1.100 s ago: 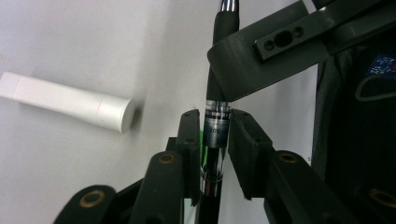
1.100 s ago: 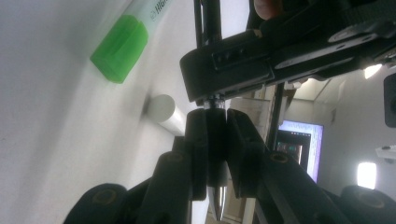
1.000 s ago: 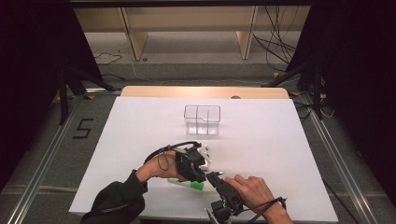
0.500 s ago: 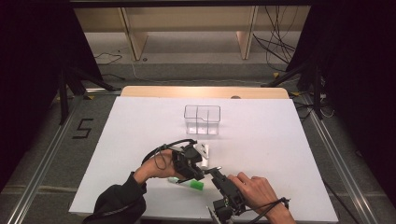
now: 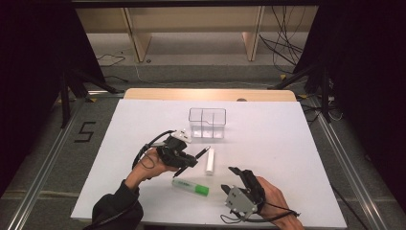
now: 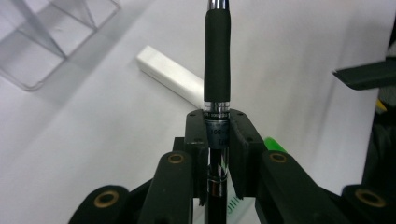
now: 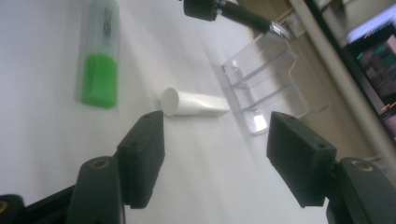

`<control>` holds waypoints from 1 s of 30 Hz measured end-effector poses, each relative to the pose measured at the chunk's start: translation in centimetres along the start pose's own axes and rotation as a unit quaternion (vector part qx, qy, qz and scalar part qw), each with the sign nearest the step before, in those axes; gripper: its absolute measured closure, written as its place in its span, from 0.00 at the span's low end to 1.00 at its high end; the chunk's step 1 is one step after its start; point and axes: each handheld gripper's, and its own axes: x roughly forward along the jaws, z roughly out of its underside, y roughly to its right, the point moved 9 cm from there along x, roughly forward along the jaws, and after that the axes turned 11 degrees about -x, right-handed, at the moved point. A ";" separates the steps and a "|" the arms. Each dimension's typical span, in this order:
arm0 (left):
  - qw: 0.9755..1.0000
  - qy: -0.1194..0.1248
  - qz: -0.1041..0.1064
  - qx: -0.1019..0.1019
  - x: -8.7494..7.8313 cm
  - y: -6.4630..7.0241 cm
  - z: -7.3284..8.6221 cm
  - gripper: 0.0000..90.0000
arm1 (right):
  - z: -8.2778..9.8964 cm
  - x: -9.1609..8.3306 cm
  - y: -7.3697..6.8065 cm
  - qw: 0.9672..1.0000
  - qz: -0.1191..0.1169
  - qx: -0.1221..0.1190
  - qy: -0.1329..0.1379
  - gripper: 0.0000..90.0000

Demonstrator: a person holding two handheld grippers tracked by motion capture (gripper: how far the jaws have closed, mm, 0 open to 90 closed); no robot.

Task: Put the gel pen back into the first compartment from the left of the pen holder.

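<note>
My left gripper is shut on a black pen and carries it above the table, the pen pointing toward a clear divided box. My right gripper hovers near the front edge; its jaws have just been opening and nothing is between them. A green-capped highlighter lies flat between the two grippers. A white stick rests on the table ahead of it.
The white table top is bare to the right and left of the box. Its front edge runs just under my right hand. A wooden strip borders the far edge.
The right gripper has drawn back from the pen toward the front edge and opened. The left gripper has moved left and away with the pen. Highlighter and white stick lie still.
</note>
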 end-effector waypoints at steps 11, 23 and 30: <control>0.990 0.123 -0.011 -0.061 -2.0 -2.1 -2.7 0.88 | 1.4 -0.8 0.8 0.971 -0.065 0.222 0.058 0.34; 0.971 0.212 -0.019 -0.111 -3.2 -3.7 -5.3 0.88 | 1.6 -1.8 0.8 0.931 -0.099 0.335 0.103 0.30; 0.961 0.242 -0.031 -0.129 -3.9 -4.9 -7.6 0.88 | 1.8 -1.9 0.3 0.930 -0.103 0.341 0.095 0.30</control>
